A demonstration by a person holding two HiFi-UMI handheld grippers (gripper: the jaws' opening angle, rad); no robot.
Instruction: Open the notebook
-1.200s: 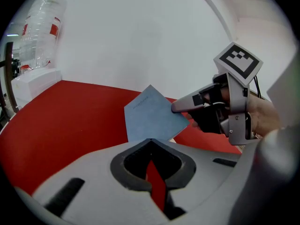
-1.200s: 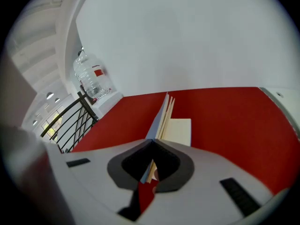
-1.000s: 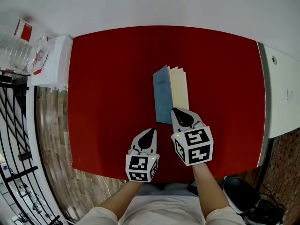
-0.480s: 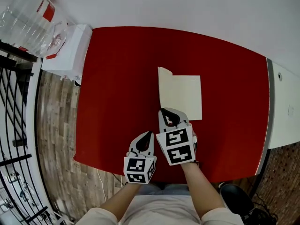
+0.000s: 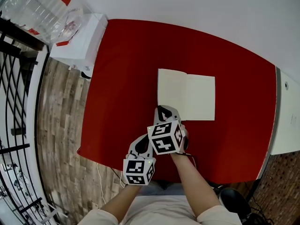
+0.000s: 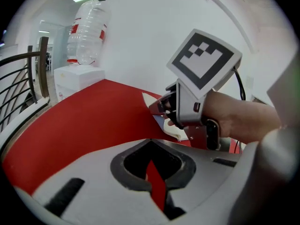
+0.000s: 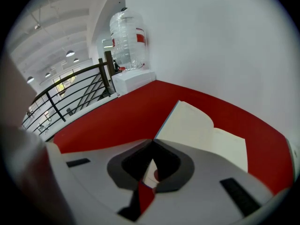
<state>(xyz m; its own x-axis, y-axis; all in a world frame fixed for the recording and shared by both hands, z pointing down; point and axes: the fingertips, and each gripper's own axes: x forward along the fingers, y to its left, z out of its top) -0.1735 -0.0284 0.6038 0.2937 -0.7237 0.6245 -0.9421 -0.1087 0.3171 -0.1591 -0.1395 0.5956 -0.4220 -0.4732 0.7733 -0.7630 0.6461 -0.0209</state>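
Notebook (image 5: 186, 94) pages face up: it lies spread flat on the red desk (image 5: 122, 74), two cream leaves side by side, a little toward 3 o'clock from the desk's middle. Your right tongs (image 5: 162, 110) are pressed together on the notebook's 7 o'clock corner, pinching the edge of the left leaf. The blue rim of the cover shows along that side in the right gripper view. Your left tongs (image 5: 145, 138) are pressed together too, with nothing between them. They are over bare red desk at 7 o'clock from the right tongs, close beside them and clear of the notebook. Both marker cubes sit near the desk's 6 o'clock edge. Off the desk's 10 o'clock corner a white cabinet (image 5: 80, 43) carries a clear water bottle (image 5: 40, 6) with a red label. A black railing (image 5: 16, 102) runs along the 9 o'clock side, next to the wooden floor (image 5: 58, 121).
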